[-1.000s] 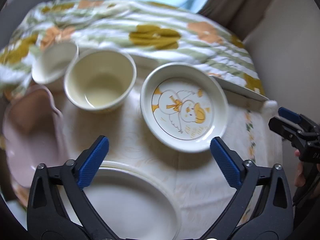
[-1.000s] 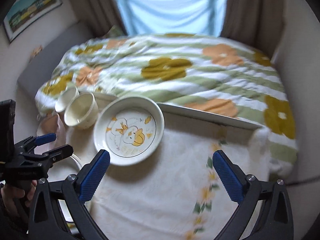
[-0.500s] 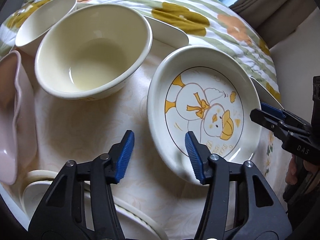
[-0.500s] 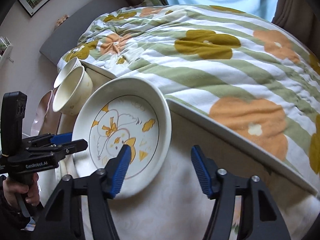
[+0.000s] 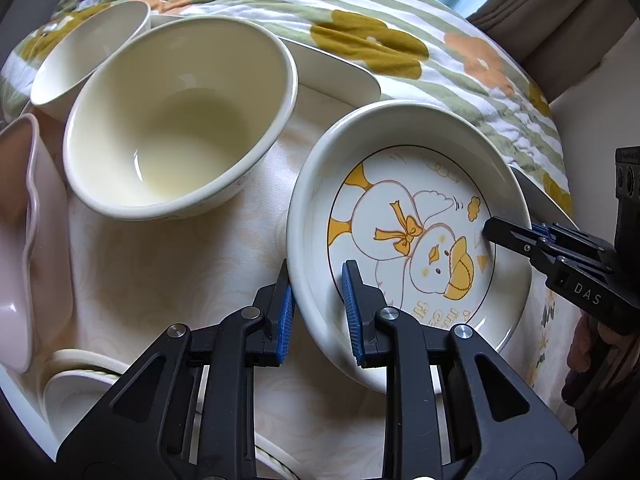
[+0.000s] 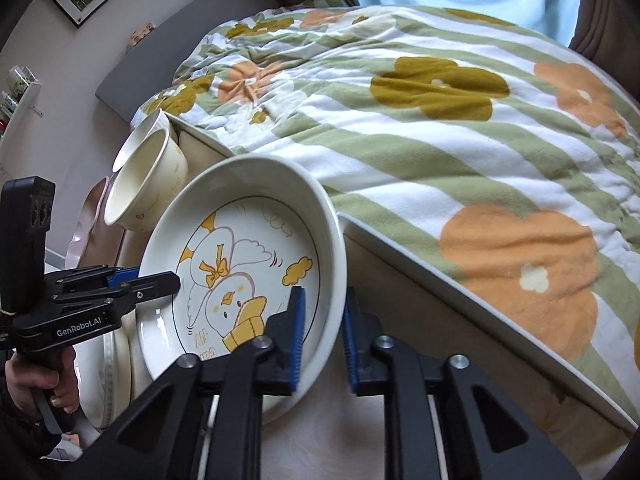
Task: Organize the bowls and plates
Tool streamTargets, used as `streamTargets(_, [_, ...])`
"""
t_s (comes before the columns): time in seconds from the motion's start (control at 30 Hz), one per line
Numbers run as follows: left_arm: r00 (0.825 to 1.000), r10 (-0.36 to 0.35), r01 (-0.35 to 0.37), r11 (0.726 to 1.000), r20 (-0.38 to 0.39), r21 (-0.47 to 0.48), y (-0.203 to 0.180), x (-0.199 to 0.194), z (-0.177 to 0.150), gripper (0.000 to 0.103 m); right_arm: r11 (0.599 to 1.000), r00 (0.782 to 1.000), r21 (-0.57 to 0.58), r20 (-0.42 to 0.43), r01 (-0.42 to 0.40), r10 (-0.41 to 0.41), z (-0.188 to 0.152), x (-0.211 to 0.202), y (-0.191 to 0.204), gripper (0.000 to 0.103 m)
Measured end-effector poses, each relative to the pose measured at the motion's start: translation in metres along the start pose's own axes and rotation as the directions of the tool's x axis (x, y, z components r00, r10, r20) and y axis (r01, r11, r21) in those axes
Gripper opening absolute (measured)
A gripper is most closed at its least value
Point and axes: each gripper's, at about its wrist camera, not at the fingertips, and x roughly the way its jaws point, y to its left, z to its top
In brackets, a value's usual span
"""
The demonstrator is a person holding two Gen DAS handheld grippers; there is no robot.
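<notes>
A white deep plate with a yellow duck drawing sits on the cream tablecloth; it also shows in the right wrist view. My left gripper is shut on the duck plate's near-left rim, one blue pad outside and one inside. My right gripper is shut on the plate's opposite rim, and its black tips show in the left wrist view. A cream bowl stands left of the plate, with a smaller cream bowl behind it.
A pink wavy-rimmed bowl lies at the far left. White plates are stacked at the lower left. A flowered, green-striped quilt covers the bed behind the table edge. A white tray edge lies behind the cream bowl.
Both grippers have moved in and closed onto opposite rims of the duck plate. A second ago they were wide open and farther back.
</notes>
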Motion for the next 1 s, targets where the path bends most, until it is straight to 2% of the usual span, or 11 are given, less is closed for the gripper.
streamTargets(0.2, [1.0, 0.026, -0.026, 0.999, 0.004, 0.03, -0.002, 0.0, 0.001, 0.021, 1.0, 1.0, -0.016, -0.006, -0.007, 0.007, 0.0, 0.0, 0.001, 0.015])
streamTargets(0.43, [0.999, 0.023, -0.024, 0.998, 0.023, 0.055, -0.007, -0.014, -0.002, 0.02, 1.0, 1.0, 0.002, 0.023, -0.012, 0.012, -0.005, -0.009, 0.002, 0.015])
streamTargets(0.77, [0.993, -0.064, 0.051, 0.99, 0.099, 0.133, -0.013, -0.079, -0.012, 0.02, 0.999, 0.994, 0.041, 0.103, 0.022, -0.026, -0.018, -0.06, 0.029, 0.015])
streamTargets(1.0, [0.982, -0.137, 0.104, 0.967, 0.128, 0.233, 0.003, -0.122, -0.034, 0.021, 0.99, 0.982, 0.099, 0.148, 0.099, -0.113, -0.044, -0.096, 0.075, 0.015])
